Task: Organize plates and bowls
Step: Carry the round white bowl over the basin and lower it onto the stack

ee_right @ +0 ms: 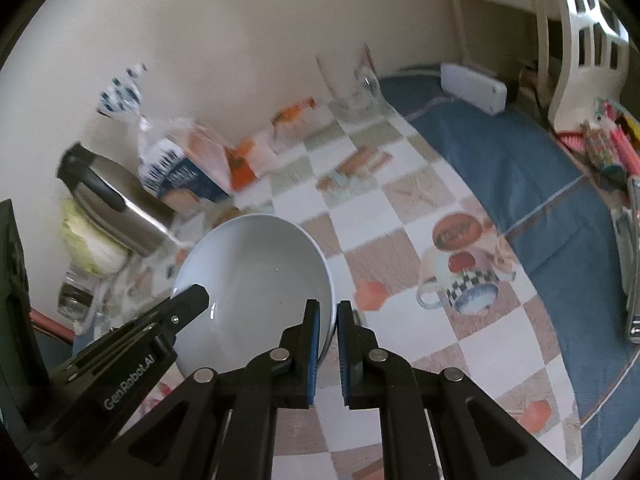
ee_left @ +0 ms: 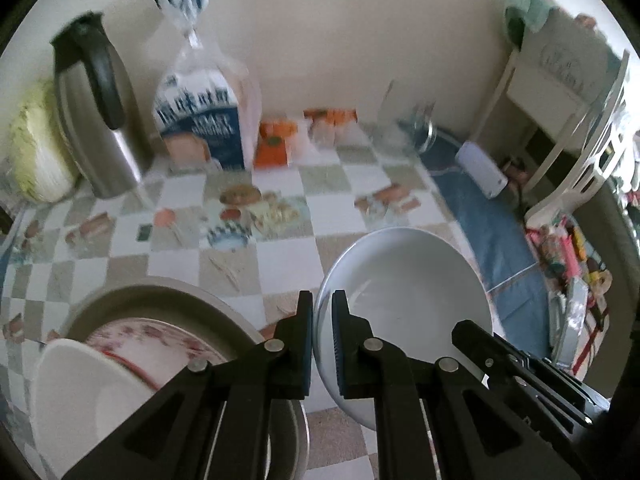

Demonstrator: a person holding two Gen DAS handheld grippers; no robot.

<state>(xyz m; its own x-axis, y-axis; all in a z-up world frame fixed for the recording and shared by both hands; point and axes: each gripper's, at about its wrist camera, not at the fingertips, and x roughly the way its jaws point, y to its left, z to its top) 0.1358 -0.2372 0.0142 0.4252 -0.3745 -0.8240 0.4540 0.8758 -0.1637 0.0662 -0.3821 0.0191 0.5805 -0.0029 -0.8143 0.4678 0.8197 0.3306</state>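
Both grippers hold one pale grey-white bowl [ee_left: 404,280] above the checked tablecloth. My left gripper [ee_left: 322,320] is shut on the bowl's left rim. My right gripper [ee_right: 328,320] is shut on its right rim; the bowl [ee_right: 260,268] shows tilted in the right wrist view. The right gripper's finger [ee_left: 492,344] reaches the bowl's right side in the left wrist view, and the left gripper's finger [ee_right: 188,300] shows at the bowl's left side. A stack sits lower left: a beige plate [ee_left: 160,292], a floral plate [ee_left: 160,340] and a white dish [ee_left: 80,392].
A steel thermos jug [ee_left: 96,120], a cabbage [ee_left: 36,152], a bread bag [ee_left: 204,120] and orange packets [ee_left: 276,144] stand along the wall. A glass [ee_right: 352,76] and a white box [ee_left: 480,172] are at the back right. A white chair [ee_left: 592,152] stands right.
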